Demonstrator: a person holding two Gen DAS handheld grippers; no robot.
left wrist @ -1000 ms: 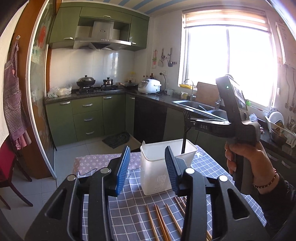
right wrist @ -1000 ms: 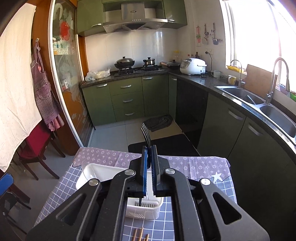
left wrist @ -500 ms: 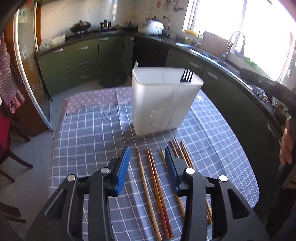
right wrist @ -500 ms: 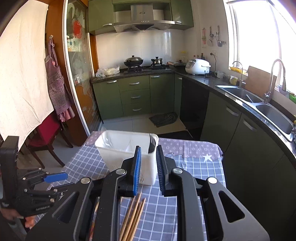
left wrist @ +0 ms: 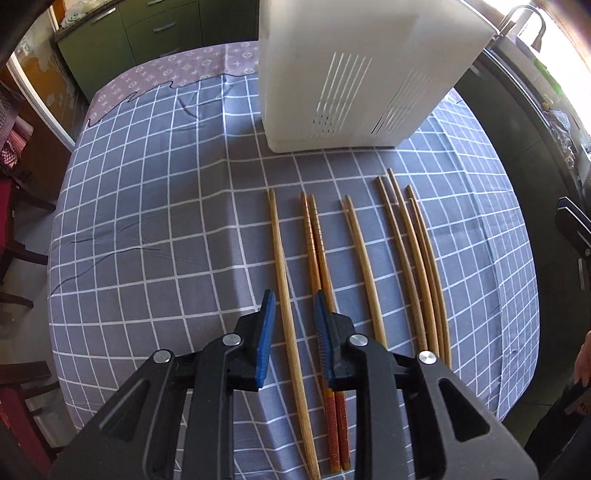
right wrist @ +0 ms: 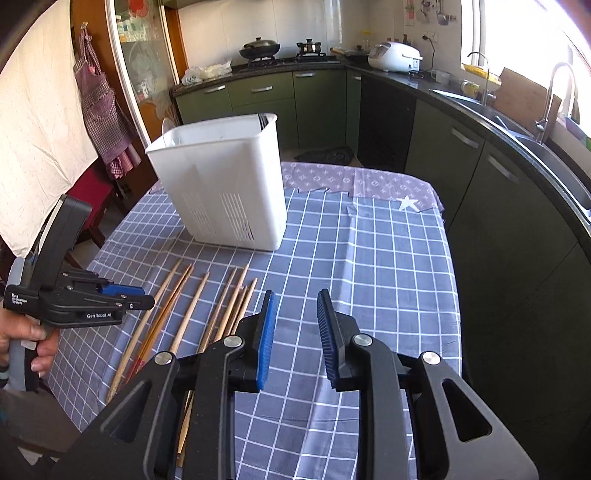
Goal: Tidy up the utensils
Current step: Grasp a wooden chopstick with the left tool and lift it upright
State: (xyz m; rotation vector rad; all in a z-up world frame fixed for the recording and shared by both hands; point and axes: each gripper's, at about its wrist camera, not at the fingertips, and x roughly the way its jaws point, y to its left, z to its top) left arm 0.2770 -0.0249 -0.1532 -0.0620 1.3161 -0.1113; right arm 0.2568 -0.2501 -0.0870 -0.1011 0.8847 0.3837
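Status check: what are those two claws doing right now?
Left gripper closing around one chopstick. Right gripper open, empty. Fork in bin.

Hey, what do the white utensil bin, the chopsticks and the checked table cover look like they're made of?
White utensil bin: likely moulded plastic, matte and faintly translucent, with slotted drain vents low on its walls.
Chopsticks: probably wood or bamboo, tan and smooth. One darker pair looks lacquered, with red patterned ends.
Table cover: seems to be woven cloth, a grey-blue check with white lines, wrinkled and draping over the edge.

Green cabinets (right wrist: 266, 92) stand at the upper middle. A bright window (right wrist: 524, 33) is at upper right. A red chair (right wrist: 92, 195) is at left.
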